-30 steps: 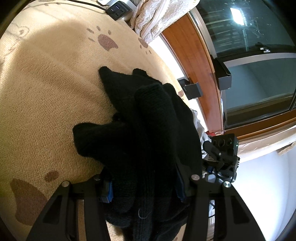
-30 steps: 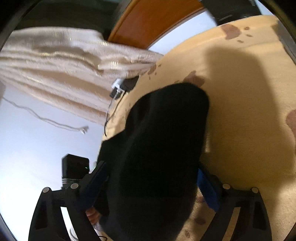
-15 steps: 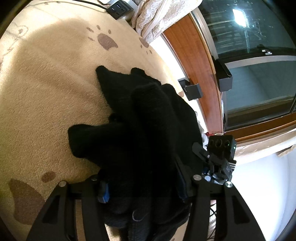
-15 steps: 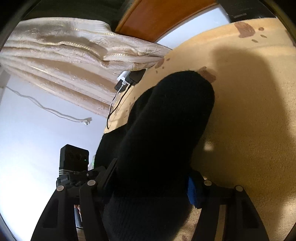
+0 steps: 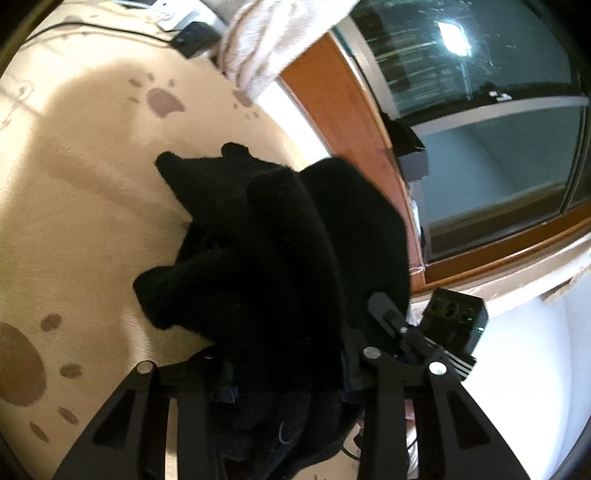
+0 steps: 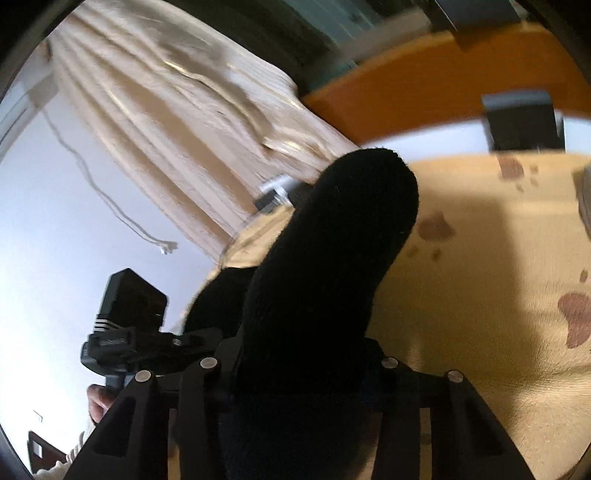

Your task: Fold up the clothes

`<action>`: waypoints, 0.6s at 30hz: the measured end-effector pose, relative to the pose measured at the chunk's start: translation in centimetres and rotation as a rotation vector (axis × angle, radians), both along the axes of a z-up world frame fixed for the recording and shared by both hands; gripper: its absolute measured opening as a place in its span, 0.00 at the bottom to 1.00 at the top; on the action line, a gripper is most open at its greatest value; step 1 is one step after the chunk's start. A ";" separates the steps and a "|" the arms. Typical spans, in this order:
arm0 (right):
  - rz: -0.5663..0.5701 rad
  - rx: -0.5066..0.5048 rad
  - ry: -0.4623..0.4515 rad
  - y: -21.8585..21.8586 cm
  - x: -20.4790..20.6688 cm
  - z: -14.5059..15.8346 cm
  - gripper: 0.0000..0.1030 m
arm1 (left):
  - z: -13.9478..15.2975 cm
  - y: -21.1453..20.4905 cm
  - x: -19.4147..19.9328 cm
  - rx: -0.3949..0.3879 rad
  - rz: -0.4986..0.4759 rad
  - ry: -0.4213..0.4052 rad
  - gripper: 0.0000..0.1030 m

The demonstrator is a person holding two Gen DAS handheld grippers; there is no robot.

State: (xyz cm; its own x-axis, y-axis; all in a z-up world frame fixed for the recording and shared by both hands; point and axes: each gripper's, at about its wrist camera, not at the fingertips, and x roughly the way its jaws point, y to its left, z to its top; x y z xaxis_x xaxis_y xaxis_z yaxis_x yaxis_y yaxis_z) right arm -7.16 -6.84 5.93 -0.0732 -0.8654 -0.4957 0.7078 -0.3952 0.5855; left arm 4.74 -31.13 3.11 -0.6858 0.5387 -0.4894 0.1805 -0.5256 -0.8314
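Jaws, left gripper [image 5: 288, 373]: clamped on a thick bunch of the black knit garment [image 5: 280, 258], pads pressed into the wool on both sides.
Jaws, right gripper [image 6: 299, 373]: clamped on another bunch of the same garment [image 6: 317, 280], seen from the right wrist as a rounded roll standing up out of the grip.
Reason for the double grip, judged: two held edges, presumably to carry or lay one part of the garment over another; fold stage not settled by these views.
Garment, place: partly lifted in both grips, remainder heaped on the beige paw-print rug [image 5: 74, 184], two blunt ends spread on the rug left of the heap.
Garment, count: one, black; no second piece of clothing told apart.
Grippers, count: two; right gripper also seen just right of the garment in the left wrist view [image 5: 436, 332]; left gripper seen left of the garment in the right wrist view [image 6: 129, 332].
Beyond the garment: one power strip [image 5: 192, 35] with cable at the rug's far edge; one cream curtain [image 6: 177, 122] past it; wooden window frame [image 5: 354, 122] and dark window pane [image 5: 480, 74] farthest, right of the garment.
Paw prints on rug: several, brown; full count not possible, some hidden under the garment.
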 end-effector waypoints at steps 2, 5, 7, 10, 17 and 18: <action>0.000 -0.018 0.034 0.4 0.8 1.1 0.44 | 0.6 0.0 0.5 0.009 0.006 0.019 0.38; 0.001 -0.040 0.054 1.2 1.5 2.4 0.44 | 1.7 0.1 1.3 0.018 0.014 0.049 0.38; 0.002 -0.057 0.061 1.9 1.9 3.2 0.44 | 2.6 0.1 2.0 0.020 0.020 0.072 0.38; 0.019 -0.086 0.062 2.4 2.6 4.6 0.44 | 4.5 0.0 3.7 0.013 0.033 0.108 0.38; 0.133 -0.161 0.056 -0.5 6.8 7.8 0.44 | 10.0 -1.8 11.4 -0.056 0.119 0.176 0.38; 0.161 -0.171 0.052 -1.2 7.6 8.1 0.44 | 10.6 -2.3 12.9 -0.070 0.138 0.180 0.38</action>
State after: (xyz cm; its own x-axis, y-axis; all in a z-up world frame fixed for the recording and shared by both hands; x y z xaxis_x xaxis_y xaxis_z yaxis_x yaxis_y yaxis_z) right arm 0.43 -8.08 14.05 0.0509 -0.9390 -0.3400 0.7845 -0.1731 0.5954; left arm 17.61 -33.43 13.71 -0.8300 0.4032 -0.3854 0.1066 -0.5636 -0.8191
